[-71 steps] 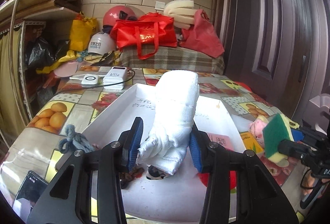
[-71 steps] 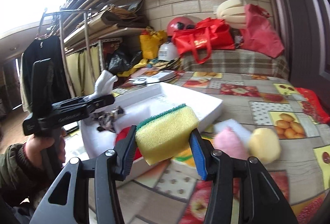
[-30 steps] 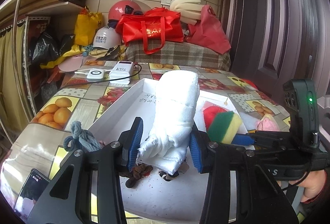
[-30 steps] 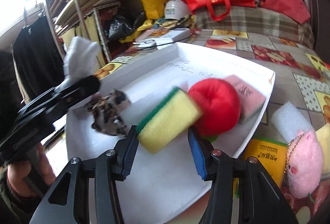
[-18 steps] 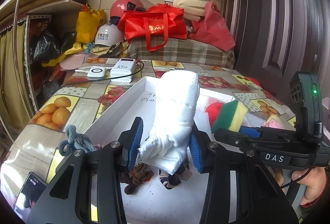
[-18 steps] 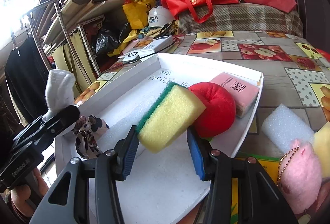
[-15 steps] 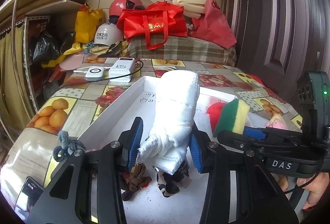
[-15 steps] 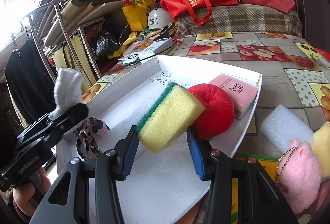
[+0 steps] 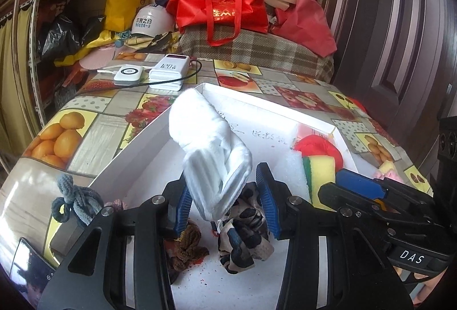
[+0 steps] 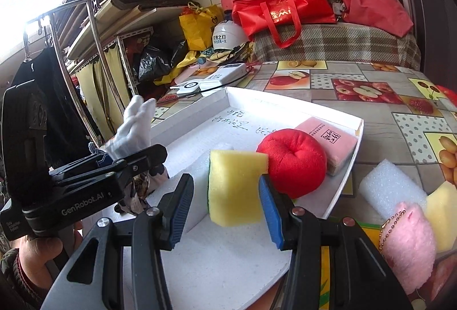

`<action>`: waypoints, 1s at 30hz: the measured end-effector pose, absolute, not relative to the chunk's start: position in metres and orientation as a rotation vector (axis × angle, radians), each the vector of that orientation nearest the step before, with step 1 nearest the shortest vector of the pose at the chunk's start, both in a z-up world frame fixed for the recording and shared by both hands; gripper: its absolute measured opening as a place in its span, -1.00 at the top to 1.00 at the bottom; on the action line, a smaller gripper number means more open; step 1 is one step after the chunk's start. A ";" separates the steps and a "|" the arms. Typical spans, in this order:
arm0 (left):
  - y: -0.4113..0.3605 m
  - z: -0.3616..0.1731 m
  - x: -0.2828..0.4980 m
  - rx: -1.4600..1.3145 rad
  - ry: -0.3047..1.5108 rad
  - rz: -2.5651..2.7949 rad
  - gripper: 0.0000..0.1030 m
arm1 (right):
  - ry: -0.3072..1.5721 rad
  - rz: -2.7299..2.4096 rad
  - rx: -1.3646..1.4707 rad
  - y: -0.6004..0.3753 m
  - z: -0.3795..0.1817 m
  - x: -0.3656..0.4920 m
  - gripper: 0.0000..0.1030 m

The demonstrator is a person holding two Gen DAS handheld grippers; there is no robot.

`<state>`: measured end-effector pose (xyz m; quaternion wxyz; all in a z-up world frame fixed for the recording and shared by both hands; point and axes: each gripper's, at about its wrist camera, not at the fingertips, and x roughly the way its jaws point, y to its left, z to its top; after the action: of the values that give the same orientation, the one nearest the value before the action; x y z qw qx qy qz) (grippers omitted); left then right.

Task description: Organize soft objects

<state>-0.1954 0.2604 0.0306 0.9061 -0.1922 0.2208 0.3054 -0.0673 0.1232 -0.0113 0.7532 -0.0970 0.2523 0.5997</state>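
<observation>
White towel (image 9: 211,155), rolled, sits between the pads of the left gripper (image 9: 222,195), above the near end of the white foam tray (image 9: 137,155). Upright half a second ago, it now leans to the left. The jaws are set as narrow as before and clamp its lower end. The right gripper (image 10: 225,201) is closed as far as before on the yellow-and-green sponge (image 10: 235,187), over the tray. The sponge was slanted earlier and now stands square, green face to the left, its far corner against the red plush apple (image 10: 291,161). Whether the sponge touches the tray floor, I cannot tell. Count in the tray: one plush apple, one pink packet (image 10: 328,138), one leopard-print scrunchie (image 9: 245,235), one brown scrunchie (image 9: 188,244). Count on the bench (image 10: 400,124) outside the tray: one grey-blue scrunchie (image 9: 74,201) on the left; one white foam block (image 10: 391,187), one pink plush (image 10: 408,247) and one yellow foam piece (image 10: 440,213) on the right.
</observation>
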 end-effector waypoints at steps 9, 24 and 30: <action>0.250 0.039 -0.203 -0.325 0.392 0.698 -0.69 | 0.460 1.279 -0.230 0.116 -0.006 -0.081 -0.65; 0.250 0.042 -0.212 -0.338 0.346 0.695 -0.84 | 0.366 1.280 -0.238 0.110 -0.001 -0.090 -0.73; 0.250 0.042 -0.212 -0.339 0.346 0.695 -0.84 | 0.366 1.279 -0.237 0.110 -0.001 -0.089 -0.74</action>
<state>-0.2117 0.2499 0.0419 0.9117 -0.1643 0.1681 0.3370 -0.0894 0.1104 -0.0015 0.7802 -0.1098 0.1693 0.5921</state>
